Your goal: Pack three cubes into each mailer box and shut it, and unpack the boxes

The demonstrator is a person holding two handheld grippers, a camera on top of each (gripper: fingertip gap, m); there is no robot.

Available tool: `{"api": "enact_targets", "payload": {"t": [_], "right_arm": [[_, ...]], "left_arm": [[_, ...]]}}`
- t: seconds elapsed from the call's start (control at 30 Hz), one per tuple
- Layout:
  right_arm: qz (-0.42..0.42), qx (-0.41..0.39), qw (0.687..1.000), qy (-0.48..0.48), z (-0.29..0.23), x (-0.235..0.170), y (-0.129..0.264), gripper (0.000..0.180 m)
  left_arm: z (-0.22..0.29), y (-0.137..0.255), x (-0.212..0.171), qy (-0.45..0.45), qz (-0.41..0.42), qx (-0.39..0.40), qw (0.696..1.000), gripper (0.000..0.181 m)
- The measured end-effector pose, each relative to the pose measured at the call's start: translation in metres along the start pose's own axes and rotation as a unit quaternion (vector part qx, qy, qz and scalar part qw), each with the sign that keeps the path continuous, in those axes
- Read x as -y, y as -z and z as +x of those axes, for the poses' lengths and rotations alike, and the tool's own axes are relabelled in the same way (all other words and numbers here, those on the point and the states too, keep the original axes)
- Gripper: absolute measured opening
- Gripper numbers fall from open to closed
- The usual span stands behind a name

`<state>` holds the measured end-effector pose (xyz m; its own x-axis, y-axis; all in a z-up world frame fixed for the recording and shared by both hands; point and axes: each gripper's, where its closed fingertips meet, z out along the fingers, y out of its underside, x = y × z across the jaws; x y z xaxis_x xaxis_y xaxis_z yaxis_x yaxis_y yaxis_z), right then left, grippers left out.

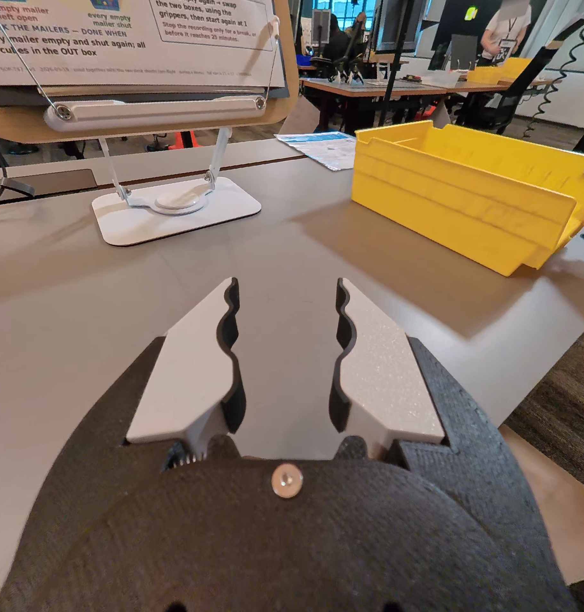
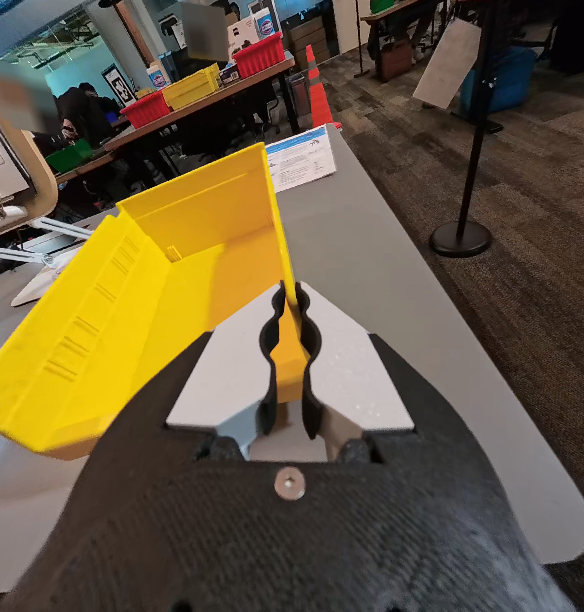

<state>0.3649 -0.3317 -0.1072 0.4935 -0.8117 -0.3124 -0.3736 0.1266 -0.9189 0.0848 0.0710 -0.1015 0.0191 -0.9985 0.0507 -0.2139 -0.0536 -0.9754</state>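
My right gripper (image 2: 290,287) is shut on the right side wall of an empty yellow bin (image 2: 197,275) and holds it tilted, its near end lifted off the grey table (image 2: 366,265). The same yellow bin (image 1: 456,198) shows at the right in the left wrist view. My left gripper (image 1: 288,281) is open and empty, low over bare grey tabletop (image 1: 284,258), left of the bin. No mailer box or cube shows in either view.
A white document stand (image 1: 176,212) with an instruction sheet stands at the back left. A printed leaflet (image 2: 300,159) lies at the table's far corner. The table's right edge (image 2: 449,331) drops to carpet; a black post base (image 2: 460,239) stands there. Tip to tip, the grippers are about 50 centimeters apart.
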Motion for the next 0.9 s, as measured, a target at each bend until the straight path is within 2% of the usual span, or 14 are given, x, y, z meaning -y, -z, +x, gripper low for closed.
{"api": "enact_targets", "payload": {"t": [0.5, 0.9], "right_arm": [[0.006, -0.006, 1.000, 0.022, 0.005, -0.002, 0.014, 0.002], [0.019, -0.011, 1.000, 0.000, 0.013, 0.002, 0.013, 0.004]], "left_arm": [[0.010, -0.012, 0.002, -0.011, 0.001, -0.018, 1.000, 0.057], [0.007, -0.011, 0.000, -0.009, 0.000, -0.015, 1.000, 0.057]]}}
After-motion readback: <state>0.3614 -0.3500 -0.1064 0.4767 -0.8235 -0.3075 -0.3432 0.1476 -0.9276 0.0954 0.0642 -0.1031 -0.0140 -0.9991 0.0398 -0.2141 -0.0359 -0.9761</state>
